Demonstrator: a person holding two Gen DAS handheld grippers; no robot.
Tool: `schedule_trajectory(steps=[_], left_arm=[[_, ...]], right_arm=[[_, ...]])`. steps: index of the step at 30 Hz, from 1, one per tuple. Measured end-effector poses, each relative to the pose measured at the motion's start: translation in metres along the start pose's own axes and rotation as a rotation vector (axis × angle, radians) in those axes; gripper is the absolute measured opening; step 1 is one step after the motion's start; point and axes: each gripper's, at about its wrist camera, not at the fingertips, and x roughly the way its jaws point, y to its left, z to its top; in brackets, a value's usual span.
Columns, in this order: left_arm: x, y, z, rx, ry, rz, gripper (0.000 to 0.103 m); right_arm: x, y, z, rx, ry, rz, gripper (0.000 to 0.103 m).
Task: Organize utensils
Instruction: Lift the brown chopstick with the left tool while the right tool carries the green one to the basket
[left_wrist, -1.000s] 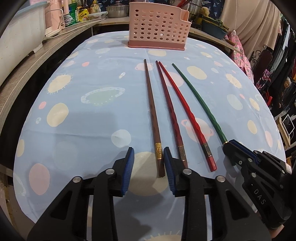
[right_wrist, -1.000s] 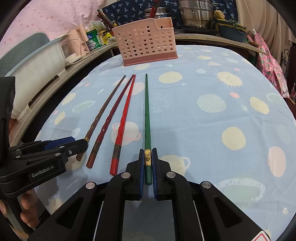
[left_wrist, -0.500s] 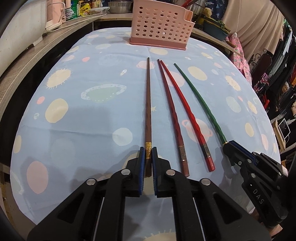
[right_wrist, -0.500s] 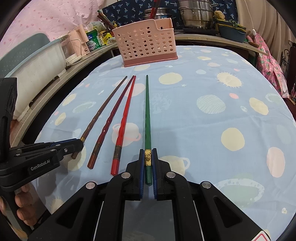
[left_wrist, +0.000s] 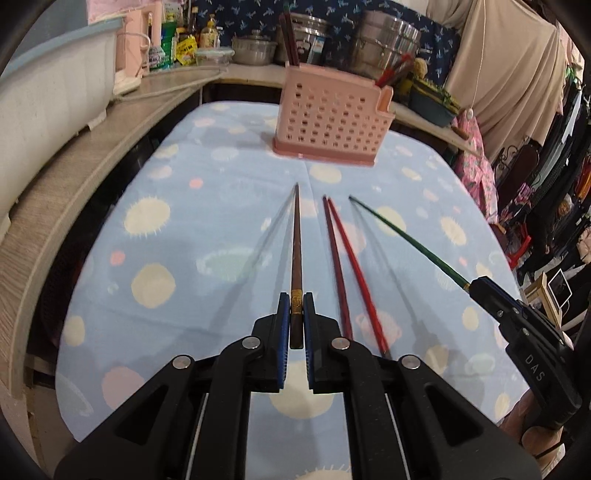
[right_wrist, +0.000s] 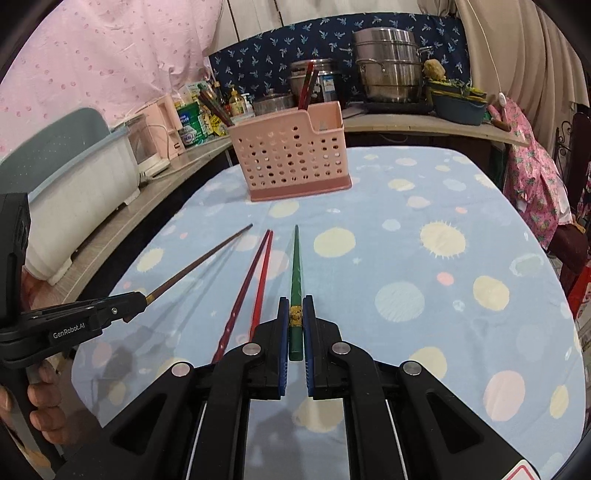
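Observation:
My left gripper (left_wrist: 296, 304) is shut on the thick end of a brown chopstick (left_wrist: 295, 251), held off the cloth with its tip pointing at the pink holder (left_wrist: 330, 120). My right gripper (right_wrist: 295, 312) is shut on a green chopstick (right_wrist: 294, 266), also lifted and pointing ahead. Between them a dark red chopstick (left_wrist: 335, 258) and a bright red chopstick (left_wrist: 356, 266) lie on the tablecloth. In the right wrist view the left gripper (right_wrist: 142, 297) shows at the left with the brown chopstick (right_wrist: 199, 262). The pink holder (right_wrist: 291, 151) has several chopsticks standing in it.
The blue spotted tablecloth (left_wrist: 192, 236) covers an oval table. A wooden counter (left_wrist: 74, 173) curves along the left with a white bin (right_wrist: 74, 177), bottles and steel pots (right_wrist: 388, 70) behind. A person's hand (right_wrist: 40, 406) grips the left tool. Clothes hang at the right.
The left gripper closed on the brown chopstick. Both grippers then rose with their chopsticks off the cloth, and the holder now looks farther up in both views.

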Motion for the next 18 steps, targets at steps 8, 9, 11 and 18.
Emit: schedule_trajectory(steps=[8, 9, 11, 18], left_arm=[[-0.022, 0.001, 0.049, -0.015, -0.101, -0.003, 0.007], [-0.024, 0.001, 0.056, -0.017, -0.113, -0.002, 0.007], [-0.028, 0.001, 0.07, -0.022, -0.135, -0.002, 0.007], [-0.034, -0.004, 0.111, -0.022, -0.185, 0.0, 0.007]], right_arm=[[-0.017, -0.003, 0.06, -0.002, -0.13, 0.009, 0.007], [-0.018, -0.003, 0.068, -0.007, -0.146, 0.009, 0.007], [-0.02, -0.002, 0.082, -0.01, -0.174, 0.008, 0.007], [-0.01, -0.007, 0.122, 0.017, -0.21, 0.021, 0.007]])
